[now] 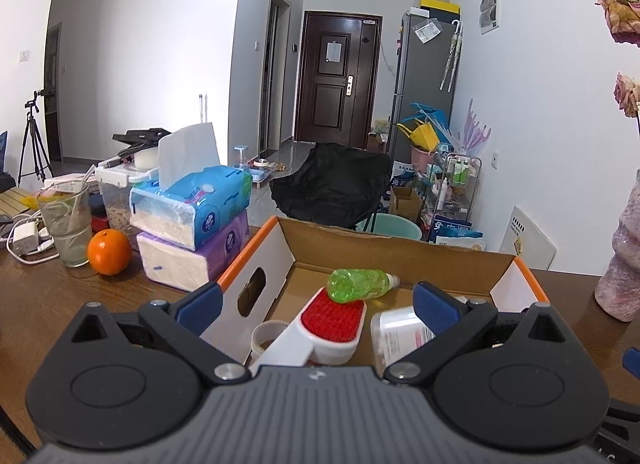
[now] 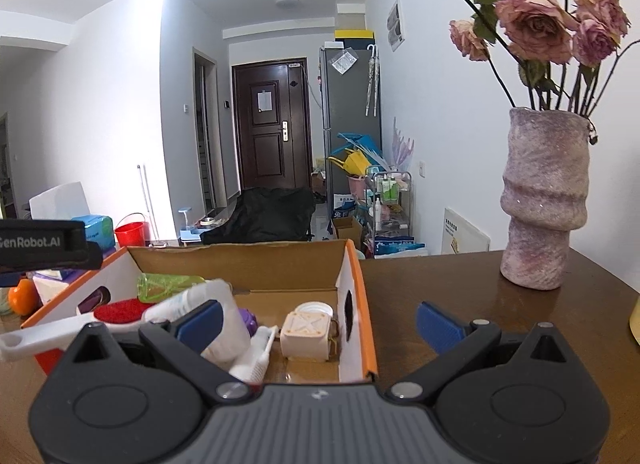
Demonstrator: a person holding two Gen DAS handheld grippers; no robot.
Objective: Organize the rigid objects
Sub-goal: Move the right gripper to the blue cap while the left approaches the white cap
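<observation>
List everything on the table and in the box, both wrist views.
cardboard box: 1, brown with orange rim, table centre
green bottle: 1, lying in box
lint brush: 1, white with red pad, in box
white bottle: 1, lying in box, right of the brush
beige cube: 1, in box by its right wall
tissue packs: 2, blue on purple, left of box
orange: 1, left of the packs
glass: 1, clear, left of the orange
vase: 1, pink, dried roses, right of box
left gripper: open, over box
right gripper: open, at box's right wall
</observation>
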